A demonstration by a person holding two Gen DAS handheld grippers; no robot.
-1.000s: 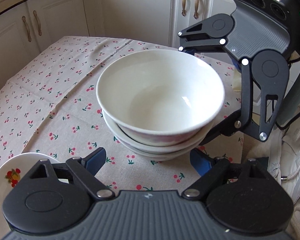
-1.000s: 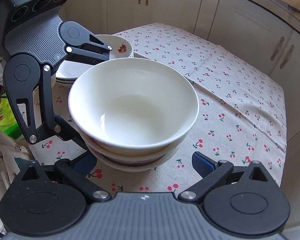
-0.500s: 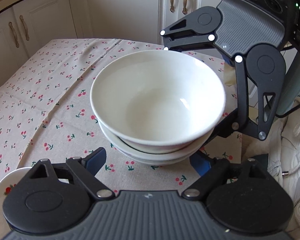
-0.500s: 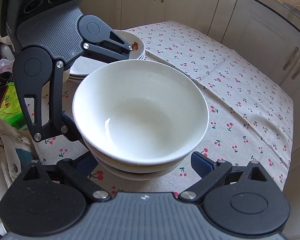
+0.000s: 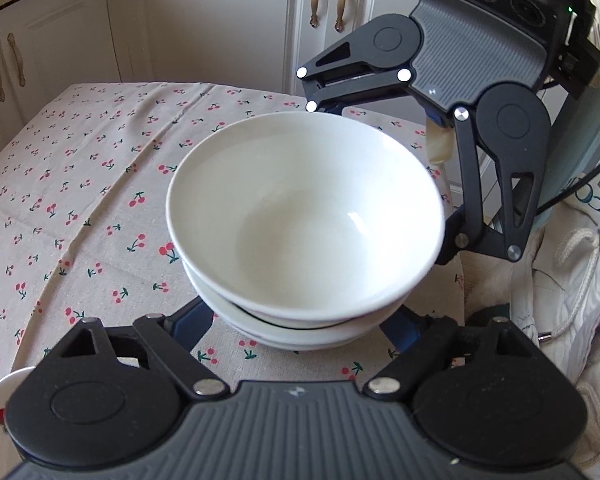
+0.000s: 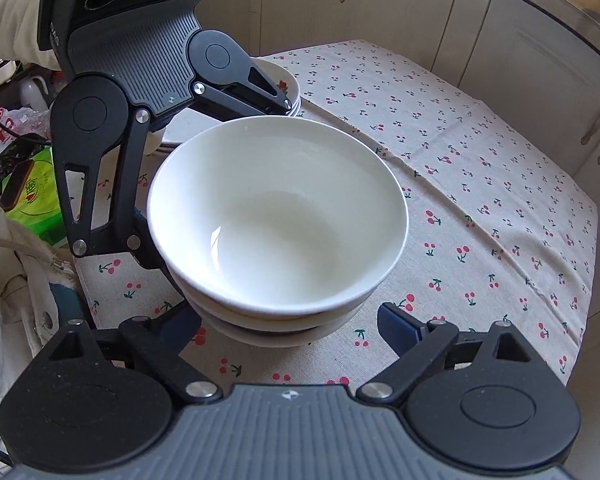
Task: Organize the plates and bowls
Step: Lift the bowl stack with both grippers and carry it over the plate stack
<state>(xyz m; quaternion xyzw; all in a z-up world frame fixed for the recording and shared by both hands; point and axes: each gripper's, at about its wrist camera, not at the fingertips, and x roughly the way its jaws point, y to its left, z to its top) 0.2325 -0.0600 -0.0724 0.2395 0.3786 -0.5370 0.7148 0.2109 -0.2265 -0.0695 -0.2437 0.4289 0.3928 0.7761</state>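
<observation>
The stack of white bowls (image 5: 306,228) stood between the jaws of both grippers. The left gripper (image 5: 300,322) and right gripper (image 6: 290,326) were spread and had just been closing; both should press evenly before lifting.

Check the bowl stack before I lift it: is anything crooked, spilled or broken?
The top bowl sits slightly tilted and off-centre in the bowl stack, so lower rims show more on one side. Nothing looks spilled or chipped; the tablecloth only has creases.
</observation>
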